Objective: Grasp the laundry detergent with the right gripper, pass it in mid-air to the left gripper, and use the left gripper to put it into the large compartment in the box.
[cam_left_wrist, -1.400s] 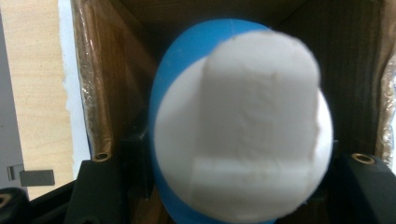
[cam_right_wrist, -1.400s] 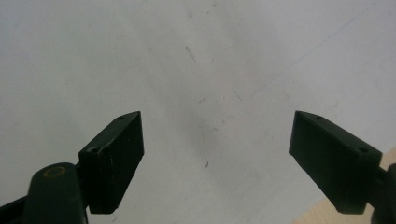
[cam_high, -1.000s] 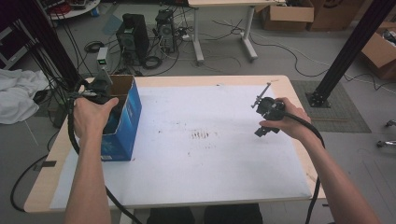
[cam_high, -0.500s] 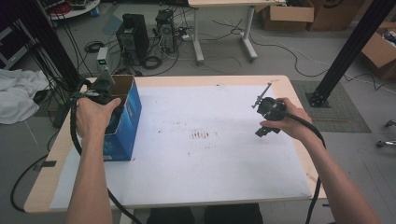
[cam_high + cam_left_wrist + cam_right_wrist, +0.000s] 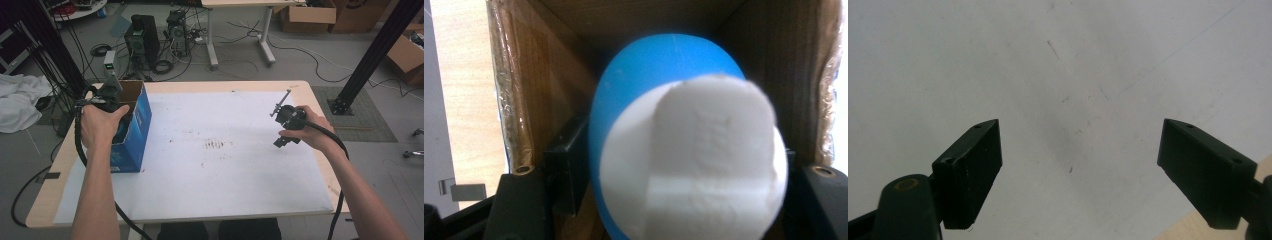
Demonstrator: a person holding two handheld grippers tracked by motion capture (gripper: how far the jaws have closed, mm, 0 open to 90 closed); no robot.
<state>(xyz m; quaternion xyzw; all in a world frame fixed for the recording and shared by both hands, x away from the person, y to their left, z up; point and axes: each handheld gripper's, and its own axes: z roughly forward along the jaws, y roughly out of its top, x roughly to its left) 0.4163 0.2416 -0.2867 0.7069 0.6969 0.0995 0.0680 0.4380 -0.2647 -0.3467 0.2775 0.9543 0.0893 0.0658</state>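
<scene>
Box [image 5: 131, 131] work is what I have in hand: my left gripper [image 5: 107, 97] sits at the open top of the blue cardboard box at the table's left edge, its jaws clamped on a blue and white object [image 5: 684, 155] that hangs inside the brown walls. I judge the step to be either lowering this thing in or lifting it out, and I cannot tell which. Either way I would keep the gripper straight over the middle of the opening, because the object is wide and the walls stand close on both sides in the left gripper view. A slow vertical move, with no tilt, should keep it from catching the taped rim [image 5: 511, 100].

The object has a smooth, rounded, bright blue body and a matte white end with a raised, squarish block facing the camera. It looks light and rigid, though that is only my guess.

My right gripper [image 5: 286, 124] hangs above the white sheet [image 5: 225, 175] covering the table [image 5: 47, 200], jaws wide apart and holding nothing, well away from the box.
</scene>
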